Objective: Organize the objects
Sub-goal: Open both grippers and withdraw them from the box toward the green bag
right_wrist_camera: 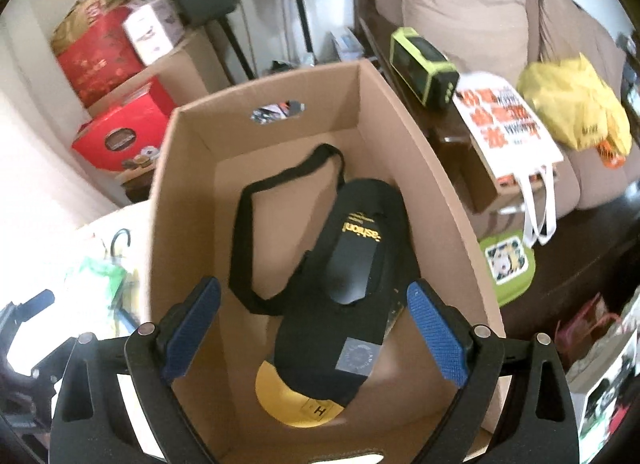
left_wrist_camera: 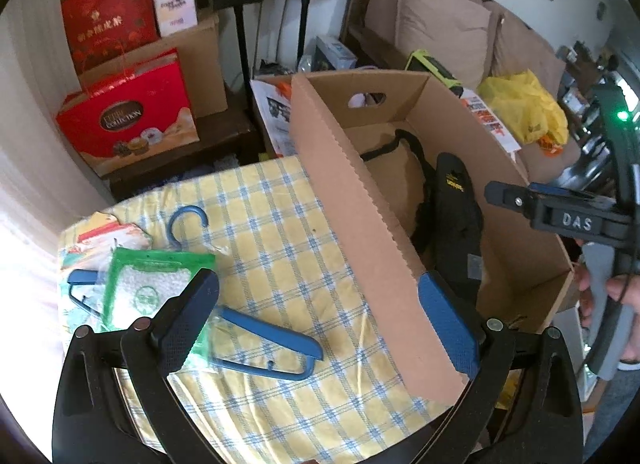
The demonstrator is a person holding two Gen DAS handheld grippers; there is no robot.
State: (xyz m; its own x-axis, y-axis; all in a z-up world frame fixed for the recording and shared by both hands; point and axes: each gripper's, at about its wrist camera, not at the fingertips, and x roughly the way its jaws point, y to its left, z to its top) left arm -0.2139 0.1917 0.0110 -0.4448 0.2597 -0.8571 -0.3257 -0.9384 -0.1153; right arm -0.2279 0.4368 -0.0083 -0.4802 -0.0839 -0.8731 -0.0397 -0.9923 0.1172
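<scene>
left gripper: jaws spread wide, nothing between them. it hangs over the checked tablecloth, low in the frame, straddling the near wall of the cardboard box; whether either finger touches that wall cannot be told.

right gripper: jaws spread wide, empty, positioned above the open box, lower centre of the right wrist view. in the left wrist view the same gripper shows at the right edge, held in a hand.

box contents: a black pouch with gold lettering lies lengthwise along the floor, centre of frame, its strap looped to the left. a yellow item lies partly under the pouch's near end.

on the cloth, lower left of the left wrist view: a blue hanger and a green packet lying across it, both outside the box. paper items lie just beyond the packet.

background: red gift boxes upper left, a yellow bag upper right on the sofa.
</scene>
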